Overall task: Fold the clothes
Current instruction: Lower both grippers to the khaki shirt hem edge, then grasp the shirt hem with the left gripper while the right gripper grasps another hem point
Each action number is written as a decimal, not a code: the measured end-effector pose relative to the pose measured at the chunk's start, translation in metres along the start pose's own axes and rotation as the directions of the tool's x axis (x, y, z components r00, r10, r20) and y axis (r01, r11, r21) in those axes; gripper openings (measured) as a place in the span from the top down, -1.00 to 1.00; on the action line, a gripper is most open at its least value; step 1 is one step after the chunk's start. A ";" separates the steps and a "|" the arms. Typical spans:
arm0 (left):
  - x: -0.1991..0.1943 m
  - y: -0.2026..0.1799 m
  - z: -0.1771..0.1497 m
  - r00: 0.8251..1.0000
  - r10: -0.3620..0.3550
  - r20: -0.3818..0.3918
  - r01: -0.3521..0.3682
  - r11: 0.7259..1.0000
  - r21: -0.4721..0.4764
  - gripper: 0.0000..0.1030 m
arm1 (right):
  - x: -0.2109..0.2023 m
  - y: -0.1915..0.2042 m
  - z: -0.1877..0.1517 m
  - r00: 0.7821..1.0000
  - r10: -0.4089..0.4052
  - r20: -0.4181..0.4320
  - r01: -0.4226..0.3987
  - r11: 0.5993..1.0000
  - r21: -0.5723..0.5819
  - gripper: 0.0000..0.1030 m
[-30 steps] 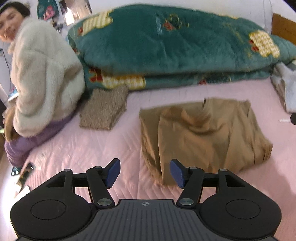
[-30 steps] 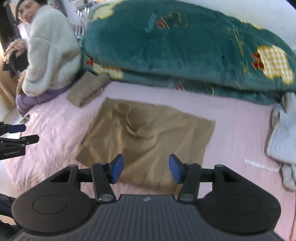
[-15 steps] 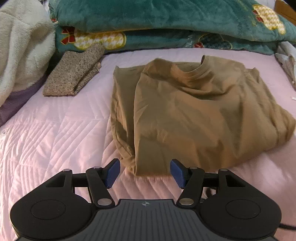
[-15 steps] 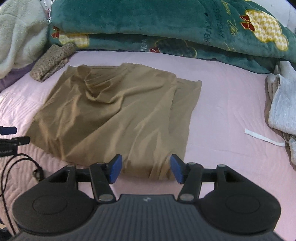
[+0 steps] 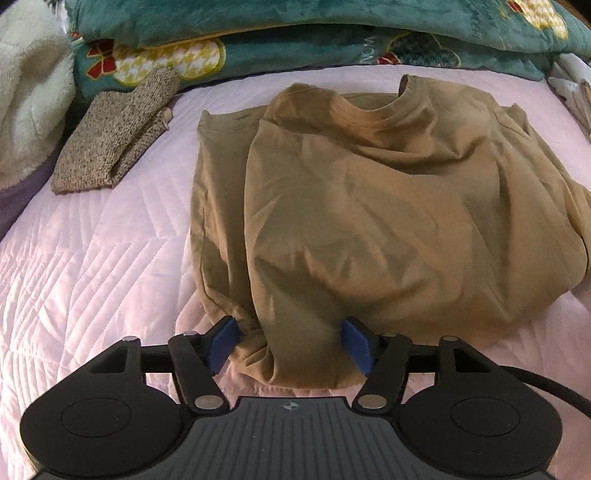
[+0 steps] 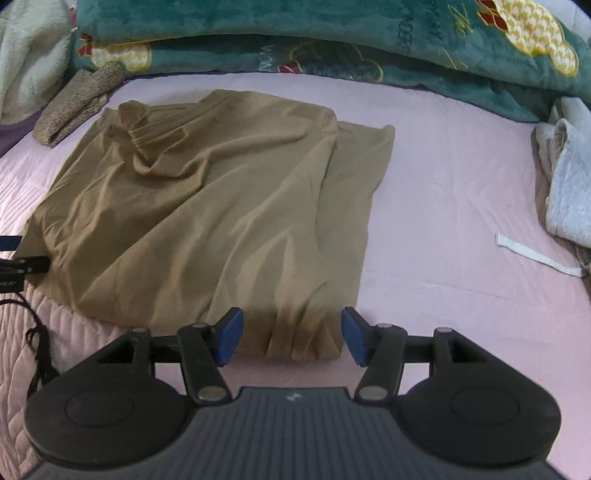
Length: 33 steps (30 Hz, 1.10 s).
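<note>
Tan cotton, a T-shirt (image 5: 369,206) with its sides already turned in, lies on the pink quilted bed (image 5: 92,266), collar toward the teal blanket (image 5: 295,22). Both tools sit at its near hem: the left hand-held gripper (image 5: 290,345) is widening its jaws with the hem's left corner bunched between the blue pads, not pinched; the right hand-held gripper (image 6: 291,341) stands released over the right corner, cloth between its pads too. I'd say the step in hand is taking hold of the hem. Next they'd need to clench on both corners together, then carry the hem up toward the collar, keeping it level.
</note>
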State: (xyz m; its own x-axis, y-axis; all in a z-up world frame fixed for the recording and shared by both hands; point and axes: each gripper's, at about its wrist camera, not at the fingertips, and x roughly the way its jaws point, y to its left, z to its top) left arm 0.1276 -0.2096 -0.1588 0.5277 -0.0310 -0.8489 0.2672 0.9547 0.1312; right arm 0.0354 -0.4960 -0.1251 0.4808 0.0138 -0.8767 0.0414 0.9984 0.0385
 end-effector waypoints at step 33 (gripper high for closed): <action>-0.004 0.018 0.008 0.982 -0.187 0.026 0.188 0.979 -0.084 0.75 | 0.022 0.005 0.013 0.992 0.099 -0.078 -0.102 0.994 -0.046 0.84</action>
State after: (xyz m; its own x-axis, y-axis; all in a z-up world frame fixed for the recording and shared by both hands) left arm 0.1364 -0.1945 -0.1488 0.4894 -0.2164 -0.8448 0.2931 0.9532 -0.0744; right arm 0.0573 -0.4915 -0.1380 0.4125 0.1166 -0.9035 -0.0484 0.9932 0.1060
